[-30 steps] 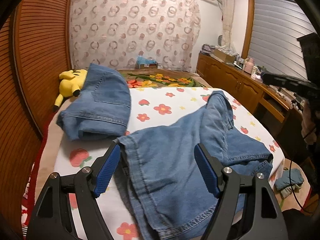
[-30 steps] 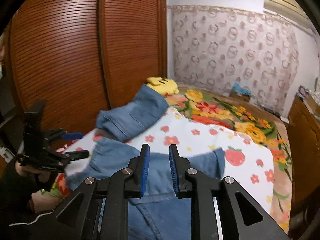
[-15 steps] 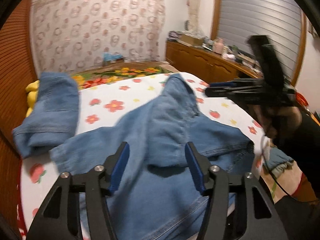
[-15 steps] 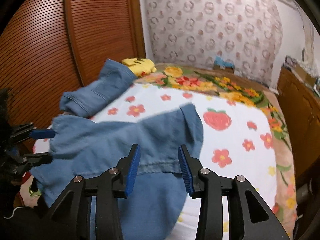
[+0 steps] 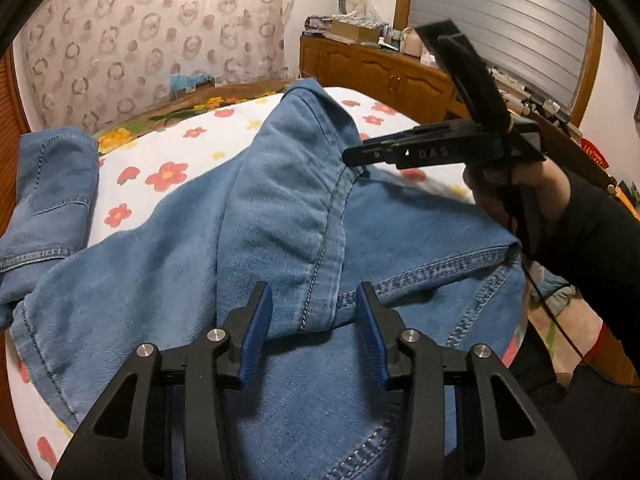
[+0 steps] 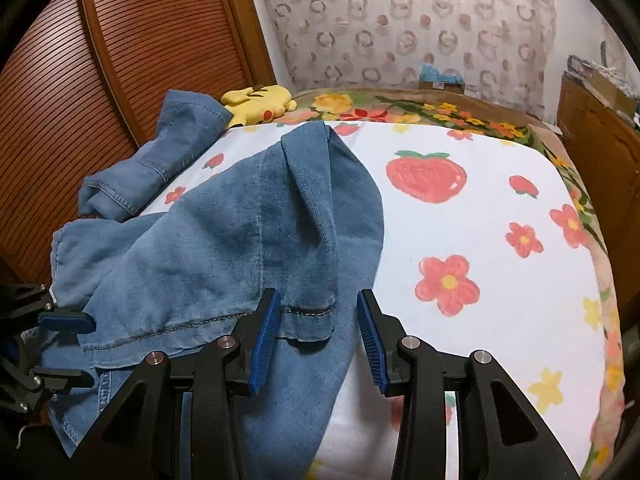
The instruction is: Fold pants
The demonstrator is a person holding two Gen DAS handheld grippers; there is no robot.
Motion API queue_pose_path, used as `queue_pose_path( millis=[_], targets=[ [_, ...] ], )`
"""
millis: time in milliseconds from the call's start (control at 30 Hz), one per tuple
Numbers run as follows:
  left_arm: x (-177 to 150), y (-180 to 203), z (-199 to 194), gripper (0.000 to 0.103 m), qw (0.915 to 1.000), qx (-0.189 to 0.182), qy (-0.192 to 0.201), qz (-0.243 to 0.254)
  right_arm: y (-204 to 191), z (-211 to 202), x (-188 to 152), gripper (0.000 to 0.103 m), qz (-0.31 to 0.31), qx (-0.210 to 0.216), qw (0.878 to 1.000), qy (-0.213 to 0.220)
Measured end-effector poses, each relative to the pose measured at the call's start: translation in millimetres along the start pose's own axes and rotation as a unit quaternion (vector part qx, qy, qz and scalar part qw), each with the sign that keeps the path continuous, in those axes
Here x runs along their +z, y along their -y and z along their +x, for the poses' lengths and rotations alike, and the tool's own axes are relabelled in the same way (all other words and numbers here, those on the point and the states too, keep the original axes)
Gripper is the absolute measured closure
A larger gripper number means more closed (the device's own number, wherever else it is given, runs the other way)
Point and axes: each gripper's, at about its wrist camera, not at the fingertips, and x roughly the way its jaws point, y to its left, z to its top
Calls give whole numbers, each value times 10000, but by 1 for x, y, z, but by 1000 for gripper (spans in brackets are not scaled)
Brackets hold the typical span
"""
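jeans [image 5: 280, 216] rumpled on bed [image 6: 500, 240] | left tongs [image 5: 314, 334] released | right tongs [image 6: 316, 340] released

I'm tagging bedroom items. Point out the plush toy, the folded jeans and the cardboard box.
plush toy [image 6: 260, 102], right wrist view, yellow body
folded jeans [image 6: 160, 168], right wrist view, top layer
cardboard box [image 6: 442, 80], right wrist view, front face

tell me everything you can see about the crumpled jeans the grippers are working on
The jeans are light-to-mid blue denim with pale topstitching along the seams and hems. They lie unfolded and rumpled on the flower-print bed sheet, one part heaped up in a ridge that runs away from the cameras. The left gripper and right gripper are both open, each hovering over a hem edge without pinching it. A second, already folded denim piece lies just beyond, by the wooden wardrobe.
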Motion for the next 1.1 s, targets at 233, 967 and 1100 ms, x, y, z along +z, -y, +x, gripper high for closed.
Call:
queue_pose_path(
  millis=[233, 967, 1100],
  targets=[
    [-6, 5, 4, 72, 9998, 184, -60, 104, -13, 11, 7, 81, -279, 90, 9996, -30],
    [-16, -14, -150, 93, 9875, 68, 1487, -520, -117, -94, 70, 97, -1552, 706, 9740, 1493],
    [-29, -18, -172, 93, 9860, 162, 1554, -587, -147, -103, 87, 98, -1834, 938, 9657, 1579]
  ],
)
